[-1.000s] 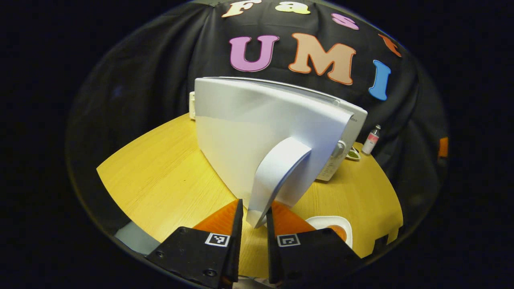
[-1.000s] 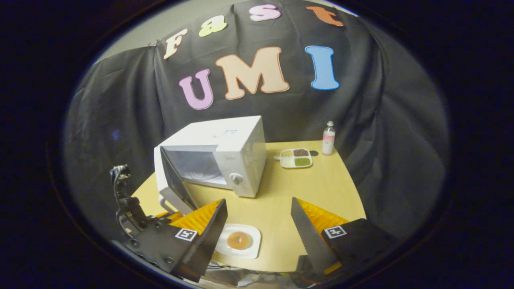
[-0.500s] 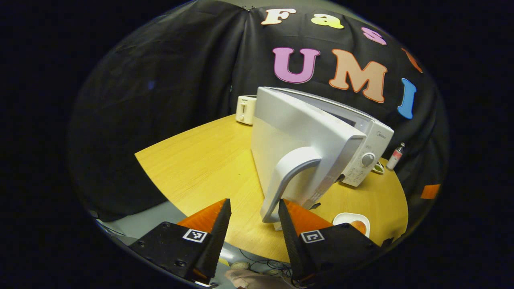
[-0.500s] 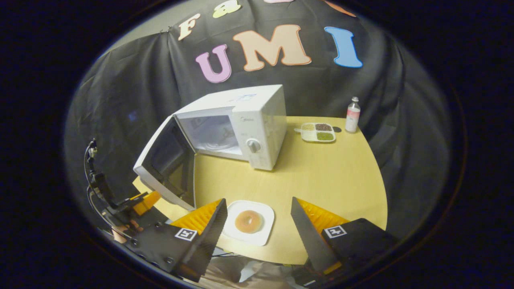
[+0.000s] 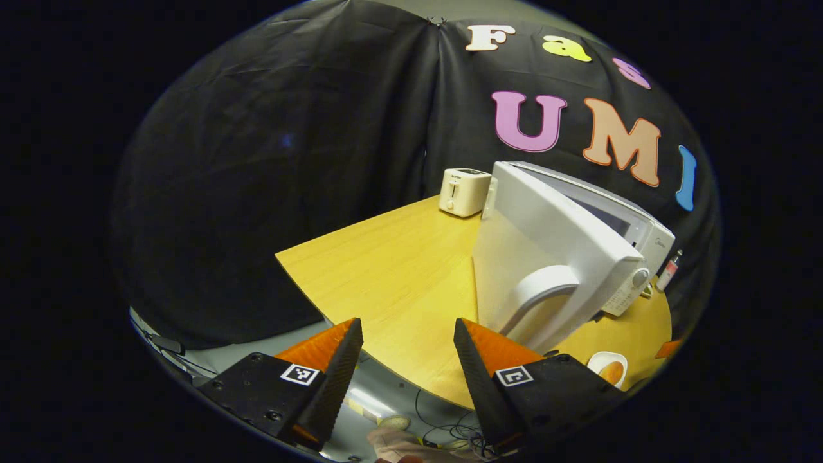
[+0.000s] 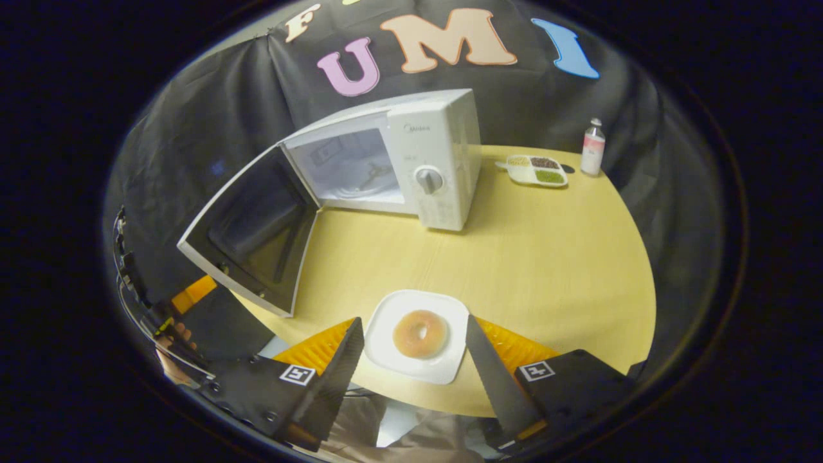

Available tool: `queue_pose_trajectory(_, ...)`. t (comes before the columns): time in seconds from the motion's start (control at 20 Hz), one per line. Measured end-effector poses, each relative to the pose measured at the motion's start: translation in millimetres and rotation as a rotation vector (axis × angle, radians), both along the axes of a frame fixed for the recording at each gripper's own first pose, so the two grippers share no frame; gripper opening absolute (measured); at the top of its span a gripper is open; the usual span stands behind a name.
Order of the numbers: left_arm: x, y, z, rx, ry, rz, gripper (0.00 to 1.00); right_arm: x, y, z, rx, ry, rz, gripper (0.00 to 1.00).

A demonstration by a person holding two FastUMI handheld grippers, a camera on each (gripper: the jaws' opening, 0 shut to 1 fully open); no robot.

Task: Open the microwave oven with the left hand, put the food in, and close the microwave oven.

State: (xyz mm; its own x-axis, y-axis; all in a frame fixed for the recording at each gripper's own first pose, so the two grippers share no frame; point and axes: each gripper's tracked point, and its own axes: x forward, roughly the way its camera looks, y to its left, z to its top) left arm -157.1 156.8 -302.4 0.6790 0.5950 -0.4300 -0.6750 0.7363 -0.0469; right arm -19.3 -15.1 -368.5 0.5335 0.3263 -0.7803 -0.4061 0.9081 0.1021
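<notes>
The white microwave [image 6: 437,154] stands on the yellow table with its door [image 6: 251,228] swung wide open to the left and its cavity bare. In the left gripper view the door's outer face and curved handle [image 5: 543,292] sit to the right of my left gripper [image 5: 407,321], which is open, off the handle and beyond the table's edge. A doughnut [image 6: 421,333] lies on a white plate [image 6: 398,318] near the front edge. My right gripper [image 6: 413,320] is open above it, one finger on each side of the plate, not touching it.
A white toaster [image 5: 464,191] stands behind the microwave at the table's far corner. A compartment tray [image 6: 537,170] of grains and a small bottle [image 6: 592,148] sit at the back right. The left gripper's body [image 6: 193,296] shows below the open door.
My left gripper let go of the door handle, opened and drew back to the left. The door swung wider. My right gripper came forward and down over the plate.
</notes>
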Motion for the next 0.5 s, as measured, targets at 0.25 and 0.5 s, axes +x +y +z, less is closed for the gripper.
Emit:
queue_pose_trajectory(0.25,5,38,9,-0.013,-0.005,-0.003,0.84,-6,5,-40,-0.079,0.06,-0.074,0.99)
queue_pose_trajectory(0.5,15,67,60,0.017,-0.102,0.017,0.89,-4,10,-73,-0.159,0.089,-0.123,0.99)
